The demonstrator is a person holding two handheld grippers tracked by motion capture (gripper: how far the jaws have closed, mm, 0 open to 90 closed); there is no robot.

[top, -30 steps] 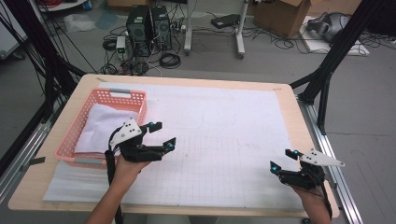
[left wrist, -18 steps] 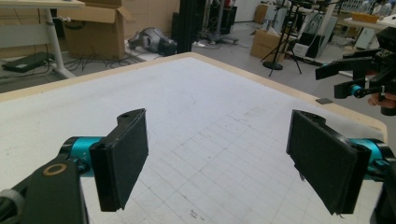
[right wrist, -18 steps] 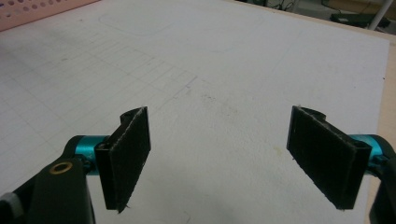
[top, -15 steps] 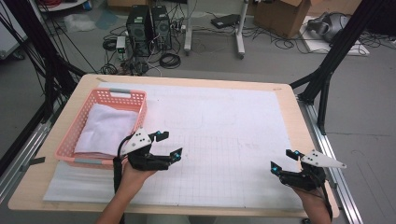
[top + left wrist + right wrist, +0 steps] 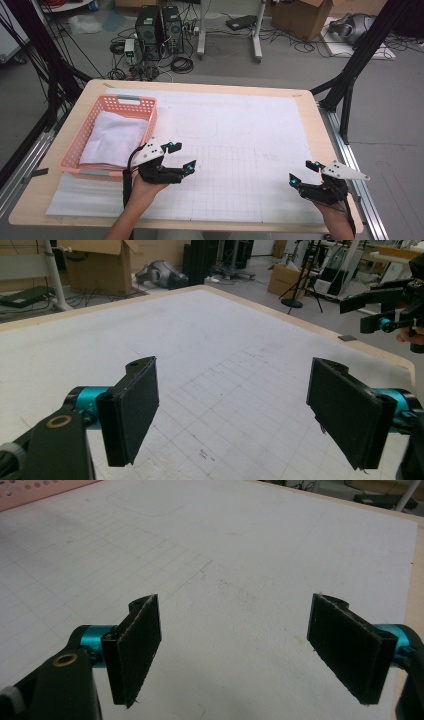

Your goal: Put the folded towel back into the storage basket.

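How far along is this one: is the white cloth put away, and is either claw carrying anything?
Done, by the look of it: the folded white cloth lies inside the pink basket. In hand: nothing; the left claw hangs open over the gridded mat just right of the basket, and the right claw is open near the table's right edge. Left: no other loose item lies on the mat.

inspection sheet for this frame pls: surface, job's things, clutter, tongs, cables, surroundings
Surface: table under a white gridded mat, faint marks.
Job's things: pink basket at left, folded white cloth inside.
Clutter: nothing seen on the mat.
Tongs: left tongs open, beside the basket; right tongs open, near the right edge; both hold nothing.
Cables: black cable along the left hand.
Surroundings: computer towers, floor wiring, cardboard box.
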